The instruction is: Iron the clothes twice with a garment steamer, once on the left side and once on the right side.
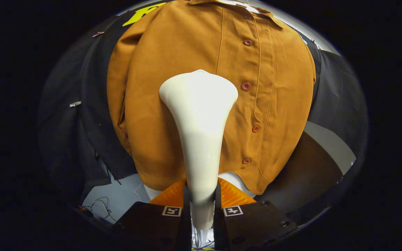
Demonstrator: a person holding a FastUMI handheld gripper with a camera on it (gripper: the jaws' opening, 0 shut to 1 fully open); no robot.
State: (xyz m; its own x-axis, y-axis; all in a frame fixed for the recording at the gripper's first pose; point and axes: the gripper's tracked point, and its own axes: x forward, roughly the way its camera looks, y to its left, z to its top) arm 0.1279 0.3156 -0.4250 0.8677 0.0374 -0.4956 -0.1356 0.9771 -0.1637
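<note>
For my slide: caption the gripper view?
Gripper clamps a white steamer against a hanging brown shirt's front, beside the buttons.

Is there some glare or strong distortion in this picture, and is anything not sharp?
In the gripper view, the garment steamer, clamped by the gripper, shows bright glare on its wide head; the fisheye bulges the shirt and bends its button row; the shirt's weave looks sharp, while the fingers lie in shadow.
</note>
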